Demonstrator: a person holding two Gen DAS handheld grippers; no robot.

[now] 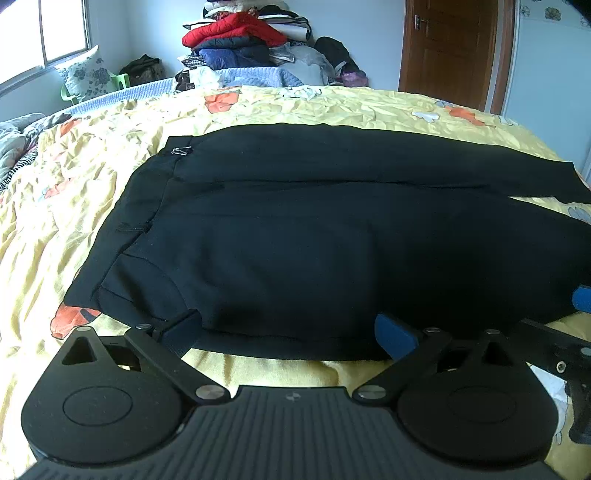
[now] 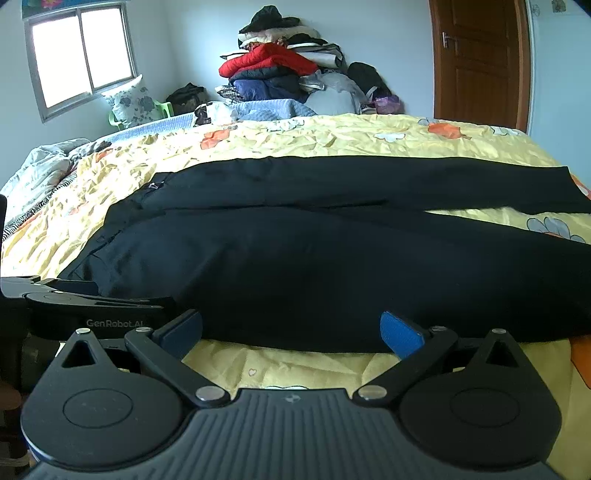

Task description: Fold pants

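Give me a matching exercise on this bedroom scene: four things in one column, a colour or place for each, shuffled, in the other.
Things:
1. pants
2. bedspread
3. jacket on top of the clothes pile
4. door

Descriptions:
A. brown, shut, far right
B. red
C. black, spread flat on the bed
D. yellow with orange flowers

Pairs: 1-C, 2-D, 3-B, 4-A

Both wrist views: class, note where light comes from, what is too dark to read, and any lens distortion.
Left wrist view: daylight from the window, blown white; pants nearly featureless black. Right wrist view: window also overexposed; bed bulges and the frame corners go dark, fisheye bending.
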